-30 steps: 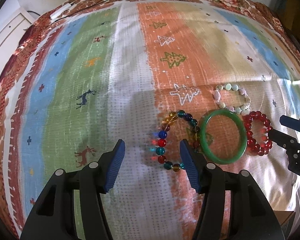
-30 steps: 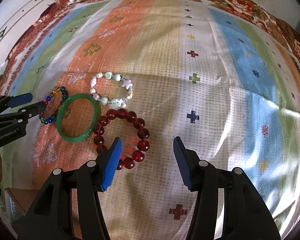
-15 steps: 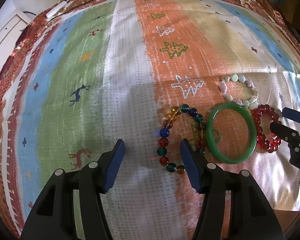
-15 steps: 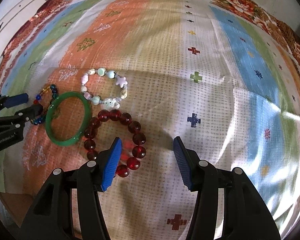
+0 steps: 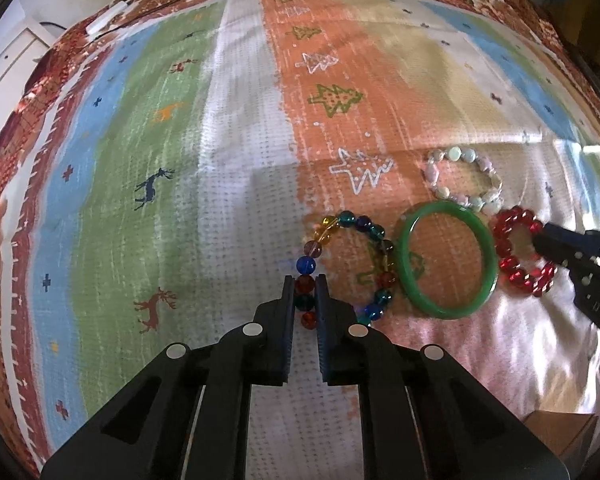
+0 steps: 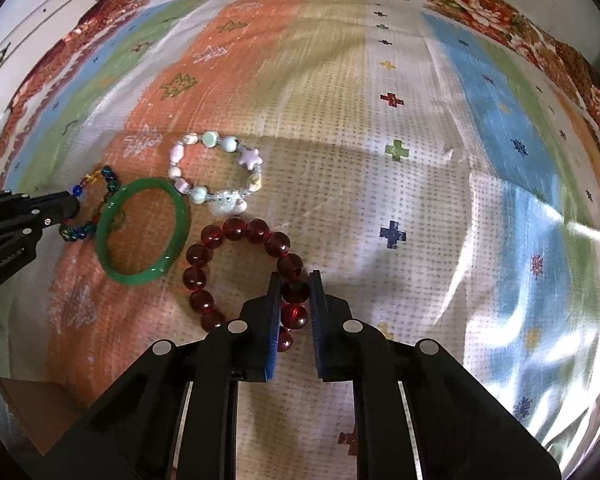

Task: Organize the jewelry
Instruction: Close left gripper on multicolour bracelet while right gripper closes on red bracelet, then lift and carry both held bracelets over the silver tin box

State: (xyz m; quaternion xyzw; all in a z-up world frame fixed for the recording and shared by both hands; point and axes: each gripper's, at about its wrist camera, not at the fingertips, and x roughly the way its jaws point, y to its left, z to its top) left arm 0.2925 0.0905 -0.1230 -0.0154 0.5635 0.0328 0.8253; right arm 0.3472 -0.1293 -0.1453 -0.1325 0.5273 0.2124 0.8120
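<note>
Left claw [image 5: 304, 280] clamped on the near-left beads of the multicolour bracelet [image 5: 346, 264]; my pads sit tight on both sides of the strand, bracelet flat on the cloth [image 5: 236, 140]. Right claw [image 6: 294, 276] is closing, red bead bracelet [image 6: 240, 276] strand between the pads, which press on a bead at its right side. Four pieces lie in a row across the cloth, nearer its front edge than its back: multicolour bracelet leftmost, then green bangle [image 5: 446, 258], then red beads, with the pale stone bracelet [image 5: 464, 178] just behind the bangle and touching its far rim. Bangle touches the multicolour beads on one side; red beads sit just beside it on the other. Both claws point steeply down at the cloth.
</note>
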